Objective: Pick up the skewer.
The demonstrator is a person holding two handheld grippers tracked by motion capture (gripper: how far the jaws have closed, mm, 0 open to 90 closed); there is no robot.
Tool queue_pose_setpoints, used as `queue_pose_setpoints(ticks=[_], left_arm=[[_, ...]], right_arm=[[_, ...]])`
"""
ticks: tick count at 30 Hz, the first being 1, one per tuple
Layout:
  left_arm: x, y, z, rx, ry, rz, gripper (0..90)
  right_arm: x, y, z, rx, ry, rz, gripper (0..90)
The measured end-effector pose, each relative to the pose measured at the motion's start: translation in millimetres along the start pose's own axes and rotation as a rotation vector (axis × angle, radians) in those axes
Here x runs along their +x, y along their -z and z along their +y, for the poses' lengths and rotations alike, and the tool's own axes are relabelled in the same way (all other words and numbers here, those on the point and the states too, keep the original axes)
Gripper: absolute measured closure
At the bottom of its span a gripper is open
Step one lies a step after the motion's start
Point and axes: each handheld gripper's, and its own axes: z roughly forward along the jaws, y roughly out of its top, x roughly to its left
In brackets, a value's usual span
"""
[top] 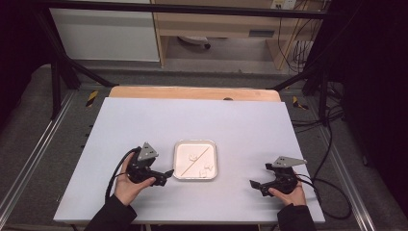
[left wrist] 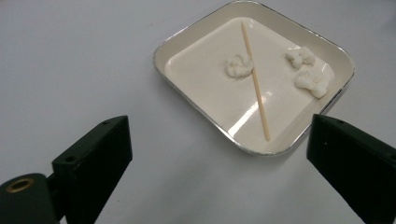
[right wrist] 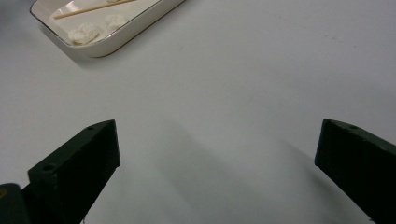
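A white tray (top: pixel 178 169) on the table (top: pixel 144 120) holds a wooden stick (left wrist: pixel 255 80) and three white lumps (left wrist: pixel 239 65). The left gripper (top: pixel 166 176) sits just beside it with jaws apart. The right gripper (top: pixel 255 185), well apart, is spread too.

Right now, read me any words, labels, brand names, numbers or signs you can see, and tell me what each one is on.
No text can be read in any view.
The tray, the wooden stick and the white lumps carry no print.
The grey table top is blank.
Yellow-black hazard tape on the frame shows stripes only, no words.

The tray (top: pixel 179 166) sits mid-table (top: pixel 144 120), holding a stick (top: pixel 194 162) and three lumps (left wrist: pixel 239 66).
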Motion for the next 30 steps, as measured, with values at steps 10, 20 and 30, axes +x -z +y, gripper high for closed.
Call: queue_pose_setpoints(ticks=[10, 20, 30], left_arm=[[-18.3, -23.7, 15.5, 0.04, -0.02, -0.006, 12.2], [-31.1, -47.1, 20.8, 0.078, -0.015, -0.008, 30.6], [-35.9, -61.5, 17.9, 0.115, 0.014, -0.014, 51.5]], right_arm=[[-0.2, -0.4, 0.1, 0.005, 0.004, 0.002, 0.8], [-0.4, -0.4, 0.0, 0.004, 0.006, 0.002, 0.7], [-0.2, -0.5, -0.1, 0.008, 0.006, 0.0, 0.8]])
